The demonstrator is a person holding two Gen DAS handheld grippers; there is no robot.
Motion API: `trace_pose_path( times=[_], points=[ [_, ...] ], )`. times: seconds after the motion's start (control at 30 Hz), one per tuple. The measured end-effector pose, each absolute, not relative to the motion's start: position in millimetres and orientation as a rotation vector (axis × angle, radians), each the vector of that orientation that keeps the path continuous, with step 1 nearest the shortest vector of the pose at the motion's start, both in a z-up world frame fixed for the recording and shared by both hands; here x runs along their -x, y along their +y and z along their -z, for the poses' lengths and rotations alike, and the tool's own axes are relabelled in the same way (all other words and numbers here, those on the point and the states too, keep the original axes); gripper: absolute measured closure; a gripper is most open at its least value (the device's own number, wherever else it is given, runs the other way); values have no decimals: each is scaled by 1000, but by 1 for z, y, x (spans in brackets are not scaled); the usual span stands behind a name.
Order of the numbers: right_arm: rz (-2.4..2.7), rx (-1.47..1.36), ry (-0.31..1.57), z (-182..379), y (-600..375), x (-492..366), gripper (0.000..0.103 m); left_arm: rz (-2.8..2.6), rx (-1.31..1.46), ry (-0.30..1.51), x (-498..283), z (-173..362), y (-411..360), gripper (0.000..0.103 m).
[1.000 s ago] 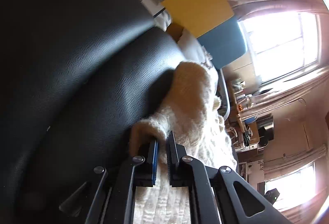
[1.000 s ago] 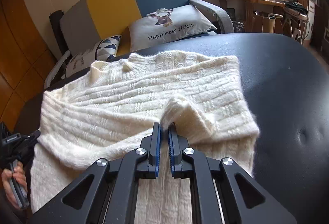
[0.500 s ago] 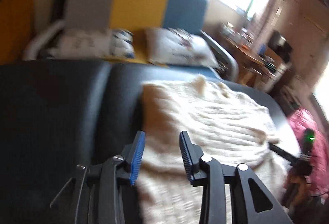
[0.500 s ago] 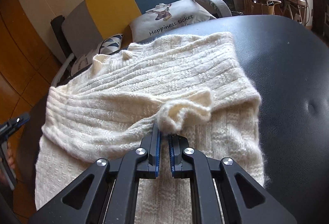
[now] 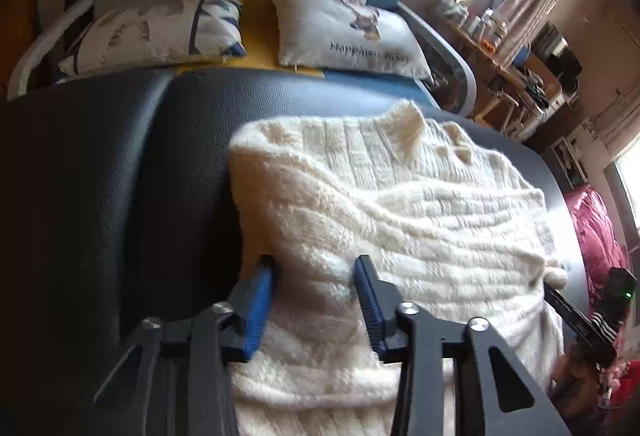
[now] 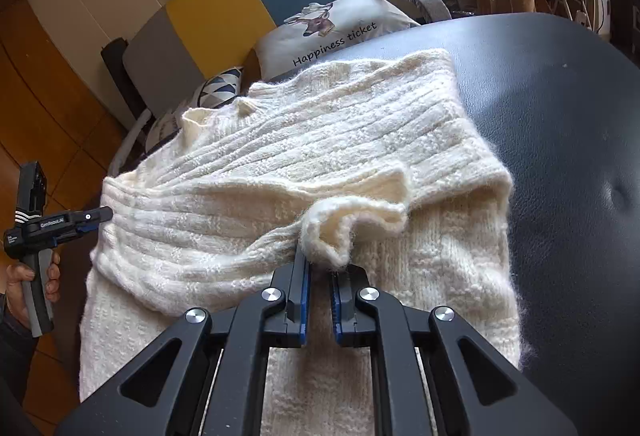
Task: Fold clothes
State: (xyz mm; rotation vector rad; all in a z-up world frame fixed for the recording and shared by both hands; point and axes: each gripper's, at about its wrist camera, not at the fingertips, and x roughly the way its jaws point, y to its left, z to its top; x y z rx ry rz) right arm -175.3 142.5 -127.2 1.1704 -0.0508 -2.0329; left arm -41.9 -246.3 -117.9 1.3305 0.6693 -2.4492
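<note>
While the cream sweater lay part-folded on the black cushion, the left gripper stood spread over its edge, the right gripper slightly parted at the cuff; soft, bulky, likely floppy, best pinched at doubled edges.

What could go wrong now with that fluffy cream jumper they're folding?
The cream knitted sweater lies on smooth black leather padding, so it may slide when tugged. The sleeve cuff sits bunched at the tips of the right gripper; it might crumple into the fold. The open left gripper could snag the fuzzy knit.
</note>
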Motion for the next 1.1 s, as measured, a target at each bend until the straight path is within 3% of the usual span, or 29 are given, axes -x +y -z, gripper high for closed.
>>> trace_pose_path(
  times=[0.03, 0.07, 0.53, 0.8, 0.93, 1.1],
  points=[
    [2044, -1164, -26, 126, 140, 174, 94, 2440, -1326, 643, 42, 119, -245, 89],
    [2053, -1158, 4, 125, 138, 173, 94, 2441, -1309, 630, 40, 120, -243, 92],
    [2066, -947, 213, 66, 100, 165, 95, 2480, -957, 770, -15, 93, -263, 93],
    [2091, -981, 255, 84, 90, 176, 95, 2413, -1050, 762, -5, 117, -265, 92],
    [2091, -1046, 247, 105, 91, 184, 95, 2393, -1023, 936, -17, 119, -273, 81],
    [2084, -1096, 247, 120, 91, 189, 95, 2382, -929, 1049, -62, 106, -278, 80]
  ],
)
